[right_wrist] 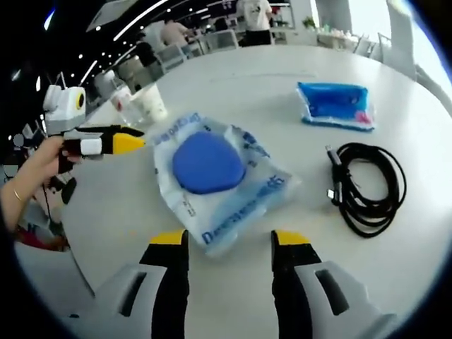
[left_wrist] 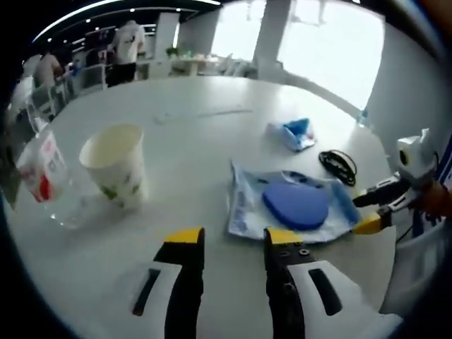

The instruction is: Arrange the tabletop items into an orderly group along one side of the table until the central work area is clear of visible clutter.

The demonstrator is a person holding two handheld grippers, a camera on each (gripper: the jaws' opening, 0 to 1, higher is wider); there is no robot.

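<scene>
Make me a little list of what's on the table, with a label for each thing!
table: white, round top
middle item: clear plastic bag with a blue round thing inside
cup: white paper cup, upright, looks empty
next to cup: clear glass and a small white and red carton
cable: black cable, coiled
blue packet: small blue packet, lying flat
left gripper: open, holding nothing
right gripper: open, just in front of the bag

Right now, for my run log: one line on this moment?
left gripper: open, empty | right gripper: open, facing blue pad bag | cable, paper cup: untouched
</scene>
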